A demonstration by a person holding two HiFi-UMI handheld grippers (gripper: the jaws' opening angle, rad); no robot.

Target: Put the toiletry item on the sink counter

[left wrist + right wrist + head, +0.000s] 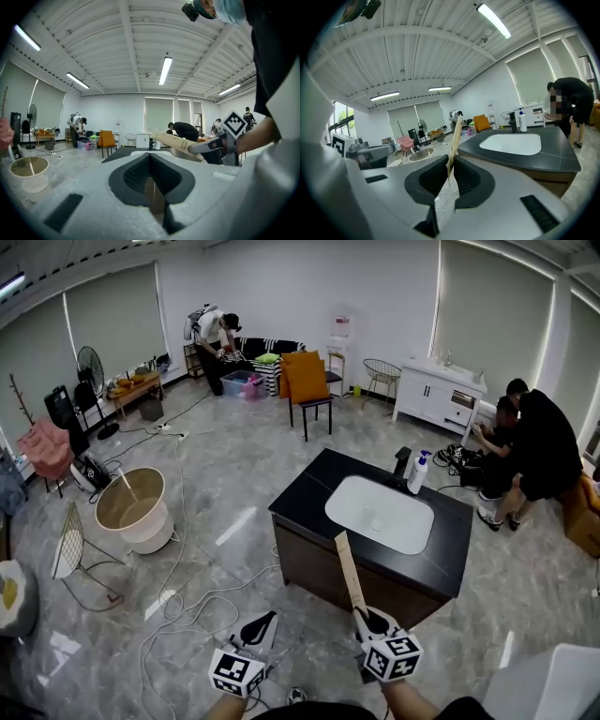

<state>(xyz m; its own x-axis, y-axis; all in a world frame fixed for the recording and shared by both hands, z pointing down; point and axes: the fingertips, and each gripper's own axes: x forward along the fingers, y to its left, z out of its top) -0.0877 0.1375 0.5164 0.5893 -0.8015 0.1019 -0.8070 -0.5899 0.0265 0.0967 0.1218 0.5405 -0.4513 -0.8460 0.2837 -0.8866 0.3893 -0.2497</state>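
Note:
The toiletry item (349, 573) is a long, flat tan pack. My right gripper (367, 620) is shut on its lower end, and the pack slants up toward the sink counter (300, 498). In the right gripper view the pack (454, 136) stands edge-on between the pads of the right gripper (450, 164). The black counter (562, 161) with its white basin (513, 143) lies ahead to the right, apart from the pack. My left gripper (265, 622) hangs beside it on the left, shut and empty. The left gripper view shows the left gripper (150, 157), the pack (176, 142) and the right gripper (220, 146).
A black faucet (403, 465) and a white pump bottle (418, 472) stand at the counter's far edge. On the floor to the left are a round tub (136, 507), a wire rack (67, 545) and loose cables (187, 606). People crouch at the right (534, 446).

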